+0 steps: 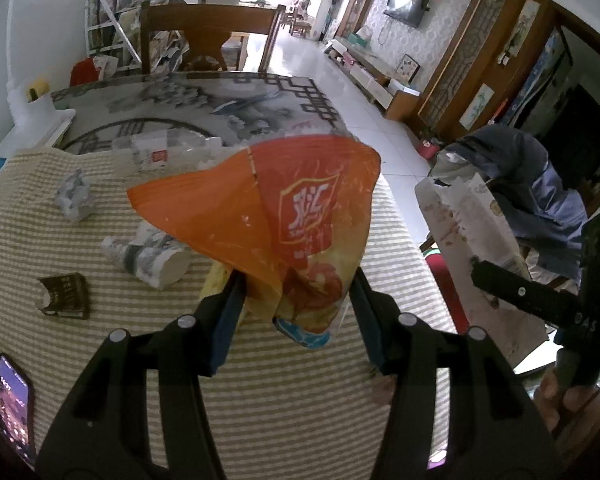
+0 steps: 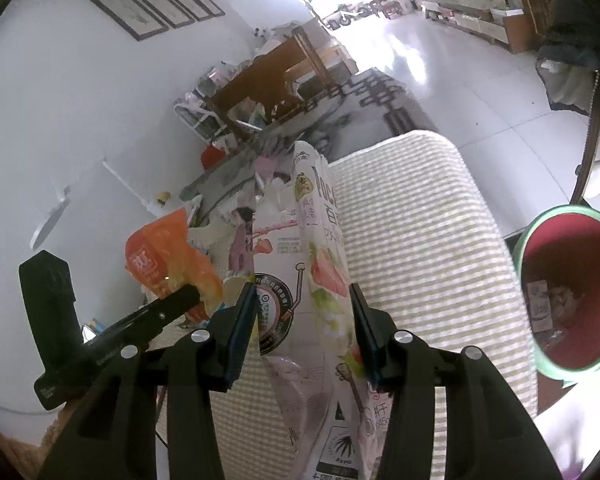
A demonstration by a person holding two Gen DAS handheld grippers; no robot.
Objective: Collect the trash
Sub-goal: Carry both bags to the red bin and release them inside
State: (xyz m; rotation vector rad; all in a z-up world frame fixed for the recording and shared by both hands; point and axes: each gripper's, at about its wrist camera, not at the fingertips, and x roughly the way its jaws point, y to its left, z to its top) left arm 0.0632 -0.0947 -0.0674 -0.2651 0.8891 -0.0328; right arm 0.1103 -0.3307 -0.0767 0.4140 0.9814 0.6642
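An orange snack bag (image 1: pixel 284 208) hangs crumpled above the striped tablecloth (image 1: pixel 260 392), with my left gripper (image 1: pixel 298 284) shut on its lower end. To the right, my right gripper (image 1: pixel 478 268) carries a white snack bag (image 1: pixel 468 232). In the right wrist view, that white bag with strawberry print (image 2: pixel 300 248) stands upright between the pads of my right gripper (image 2: pixel 303 296), which is shut on it. The left gripper (image 2: pixel 190 294) with the orange bag (image 2: pixel 168 256) is at the left. A red bin with a green rim (image 2: pixel 568 288) sits low at the right, with trash inside.
On the cloth lie a crumpled paper ball (image 1: pixel 74 196), a crushed wrapper roll (image 1: pixel 148 252), a small dark box (image 1: pixel 66 294), a tissue pack (image 1: pixel 152 152) and a phone (image 1: pixel 16 404). A wooden chair (image 1: pixel 208 36) stands behind the table. A chair draped with clothes (image 1: pixel 540 184) is right.
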